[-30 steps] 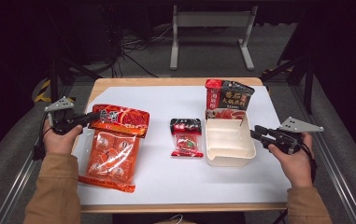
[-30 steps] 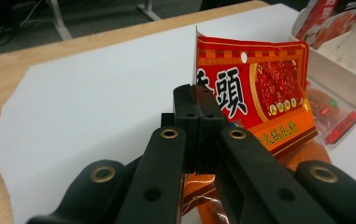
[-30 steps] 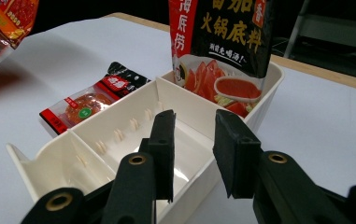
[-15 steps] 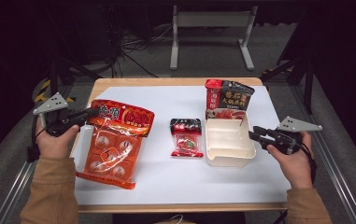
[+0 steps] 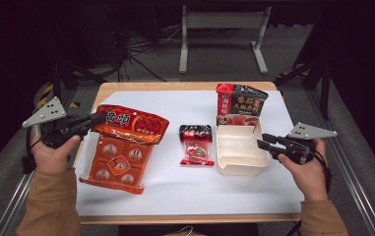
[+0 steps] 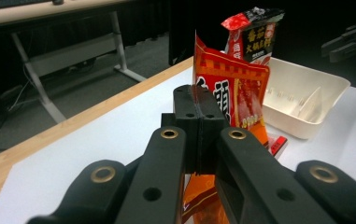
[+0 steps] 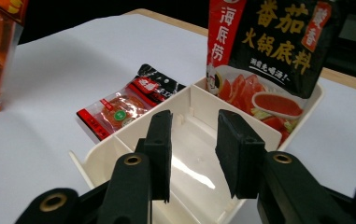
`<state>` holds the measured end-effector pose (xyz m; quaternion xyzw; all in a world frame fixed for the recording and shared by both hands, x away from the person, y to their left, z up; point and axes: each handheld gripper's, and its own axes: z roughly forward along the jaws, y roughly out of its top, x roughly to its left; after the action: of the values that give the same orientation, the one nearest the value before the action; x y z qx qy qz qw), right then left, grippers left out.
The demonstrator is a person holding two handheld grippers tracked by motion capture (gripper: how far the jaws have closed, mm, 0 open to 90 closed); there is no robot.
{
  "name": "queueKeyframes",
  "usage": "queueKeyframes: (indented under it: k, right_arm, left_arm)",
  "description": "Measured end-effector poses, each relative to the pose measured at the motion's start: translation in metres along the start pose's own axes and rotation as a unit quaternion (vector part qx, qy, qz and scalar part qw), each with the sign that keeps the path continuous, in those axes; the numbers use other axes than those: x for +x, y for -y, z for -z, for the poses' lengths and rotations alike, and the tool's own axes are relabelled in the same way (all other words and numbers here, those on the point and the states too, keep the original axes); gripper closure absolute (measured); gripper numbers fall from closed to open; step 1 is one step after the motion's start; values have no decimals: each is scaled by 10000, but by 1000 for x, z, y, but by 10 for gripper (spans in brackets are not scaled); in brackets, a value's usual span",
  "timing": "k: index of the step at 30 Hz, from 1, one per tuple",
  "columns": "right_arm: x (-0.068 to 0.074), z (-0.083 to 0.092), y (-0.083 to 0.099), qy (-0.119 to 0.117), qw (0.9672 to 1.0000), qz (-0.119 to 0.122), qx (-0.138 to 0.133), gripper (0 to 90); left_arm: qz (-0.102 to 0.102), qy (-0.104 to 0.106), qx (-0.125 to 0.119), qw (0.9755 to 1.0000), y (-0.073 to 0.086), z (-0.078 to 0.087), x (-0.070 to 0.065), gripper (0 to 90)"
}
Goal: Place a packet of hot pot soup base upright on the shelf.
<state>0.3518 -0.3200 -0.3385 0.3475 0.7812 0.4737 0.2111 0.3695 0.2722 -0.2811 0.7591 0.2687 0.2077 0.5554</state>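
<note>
Large orange pouch (image 5: 126, 147) now lifted at its top-left edge, bottom end low by table (image 5: 175, 194), pinched tight in left gripper (image 5: 92, 121). Ready to carry toward white tray (image 5: 237, 156). Right gripper (image 5: 264, 143) parted, empty, at tray's right rim.

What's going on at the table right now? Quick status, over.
Left gripper shut on big orange packet, top edge lifted. Right gripper open, empty, at cream tray. Small red packet lies between packet and tray.
</note>
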Motion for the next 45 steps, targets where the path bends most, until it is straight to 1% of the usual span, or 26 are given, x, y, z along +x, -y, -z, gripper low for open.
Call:
queueKeyframes:
  k: [6,10,12,15,18,19,21,22,26,30,33,34,37,38,39,41,42,45]
  right_arm:
    - [8,-4,-5,-127,9999,90,-57,656]
    - [11,-5,-7,-177,9997,135,-89,661]
    - [12,-5,-8,-206,9996,139,-102,679]
    - [14,-5,-10,-249,9995,171,-122,683]
    - [17,-6,-13,-281,9992,236,-178,667]
    - [17,-6,-13,-281,9992,236,-178,667]
    - [20,-7,-16,-320,9988,308,-209,648]
    - [21,-8,-17,-333,9986,350,-229,641]
    - [25,-12,-21,-423,9978,407,-299,612]
    - [33,-22,-27,-582,9961,460,-479,555]
    - [38,-26,-31,-652,9951,504,-554,544]
    - [40,-28,-33,-706,9947,511,-549,541]
    - [48,-36,-41,-801,9935,578,-574,491]
    - [51,-38,-45,-866,9925,609,-608,483]
    - [53,-40,-47,-933,9919,609,-616,476]
    - [58,-43,-51,-977,9911,657,-629,465]
    - [58,-43,-51,-977,9911,657,-629,465]
    - [67,-50,-60,-1123,9892,683,-650,431]
  left_arm:
    - [-118,51,-141,9998,-7,5,-10,900]
    - [-199,159,-275,9993,-11,10,-17,900]
    - [-271,213,-319,9989,-14,11,-20,900]
    - [-288,304,-386,9984,-16,13,-25,900]
    - [-361,319,-442,9979,-19,13,-30,900]
    - [-361,319,-442,9979,-19,13,-30,900]
    - [-463,309,-471,9973,-22,12,-36,900]
    - [-480,302,-494,9972,-23,12,-37,900]
    - [-452,287,-574,9969,-24,11,-40,900]
    - [-426,375,-661,9962,-25,10,-42,900]
    - [-454,425,-687,9957,-26,8,-44,900]
    - [-467,472,-704,9953,-27,8,-46,900]
    - [-522,587,-754,9941,-30,5,-53,900]
    - [-548,617,-765,9936,-31,5,-55,900]
    - [-557,646,-786,9933,-32,4,-58,900]
    - [-604,704,-802,9925,-33,2,-62,900]
    - [-604,704,-802,9925,-33,2,-62,900]
    - [-673,784,-805,9914,-36,-1,-69,900]
